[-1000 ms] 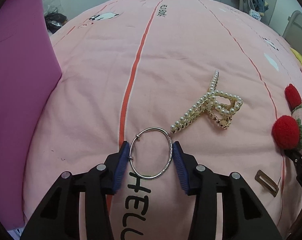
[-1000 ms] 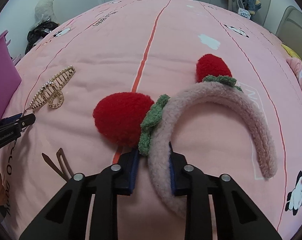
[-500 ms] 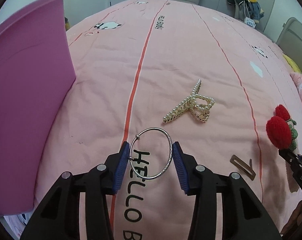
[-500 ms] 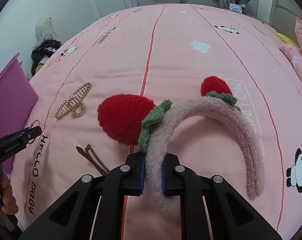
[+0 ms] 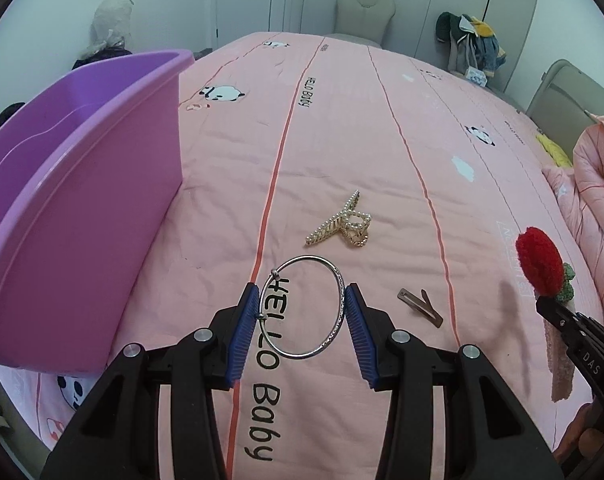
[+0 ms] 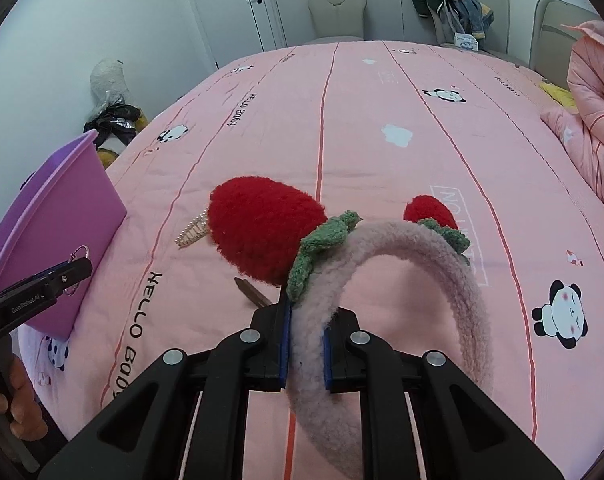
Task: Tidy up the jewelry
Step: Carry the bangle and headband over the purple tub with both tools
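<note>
the left gripper [image 5: 302, 320] pinches a silver bangle [image 5: 304, 307] across its width between blue pads, held in the air above the pink bedspread [image 5: 342, 120]. the right gripper [image 6: 306, 344] is pressed tight on the fuzzy pink strawberry headband [image 6: 442, 264], also lifted. a purple tub [image 5: 82, 200] stands at the left, its visible inside bare. on the bedspread between the grippers lie a pearl claw clip [image 5: 340, 225] and a brown snap clip [image 5: 420, 306]; beyond them it is open.

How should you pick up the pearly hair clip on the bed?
Grip the pearl claw clip across its long toothed bar, coming straight down from above. It lies flat on the pink bedspread; the looped handle end is bulkier and probably slips more easily.
</note>
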`<state>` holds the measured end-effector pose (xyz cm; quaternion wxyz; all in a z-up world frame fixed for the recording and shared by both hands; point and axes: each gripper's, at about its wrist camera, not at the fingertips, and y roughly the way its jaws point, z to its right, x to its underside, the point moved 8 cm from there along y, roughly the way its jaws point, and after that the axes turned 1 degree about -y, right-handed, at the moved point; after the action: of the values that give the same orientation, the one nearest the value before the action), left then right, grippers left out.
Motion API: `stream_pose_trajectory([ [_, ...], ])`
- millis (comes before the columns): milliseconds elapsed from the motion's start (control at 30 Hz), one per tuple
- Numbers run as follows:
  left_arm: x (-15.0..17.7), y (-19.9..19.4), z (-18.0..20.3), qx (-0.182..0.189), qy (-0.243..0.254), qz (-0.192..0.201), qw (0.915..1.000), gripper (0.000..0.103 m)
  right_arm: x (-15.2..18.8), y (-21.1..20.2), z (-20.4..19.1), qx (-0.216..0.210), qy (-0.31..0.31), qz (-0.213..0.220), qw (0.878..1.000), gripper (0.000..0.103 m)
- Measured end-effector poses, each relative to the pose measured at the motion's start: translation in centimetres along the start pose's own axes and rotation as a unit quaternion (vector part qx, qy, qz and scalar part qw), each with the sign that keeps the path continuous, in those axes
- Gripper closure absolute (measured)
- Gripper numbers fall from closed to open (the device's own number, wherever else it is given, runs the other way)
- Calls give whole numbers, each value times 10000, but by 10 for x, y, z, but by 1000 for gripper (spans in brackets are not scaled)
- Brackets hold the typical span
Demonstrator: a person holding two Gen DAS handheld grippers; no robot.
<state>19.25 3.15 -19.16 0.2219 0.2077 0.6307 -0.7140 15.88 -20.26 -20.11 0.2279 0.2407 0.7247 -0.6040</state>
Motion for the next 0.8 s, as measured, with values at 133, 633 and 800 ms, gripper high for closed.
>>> stream_pose_trajectory([
  [133,0,-31,-6,33,-47,197,9998,60,-2,-26,-20,-93,-134,175,9997,91],
  [633,-19,-135,-74,-271,-372,902,9949,60,-36,-90,-152,-1033,-809,707,9888,91],
  [800,-34,-164,-115,-555,-537,1064,9913,60,-56,-101,-216,-1480,-1121,790,9794,91],
])
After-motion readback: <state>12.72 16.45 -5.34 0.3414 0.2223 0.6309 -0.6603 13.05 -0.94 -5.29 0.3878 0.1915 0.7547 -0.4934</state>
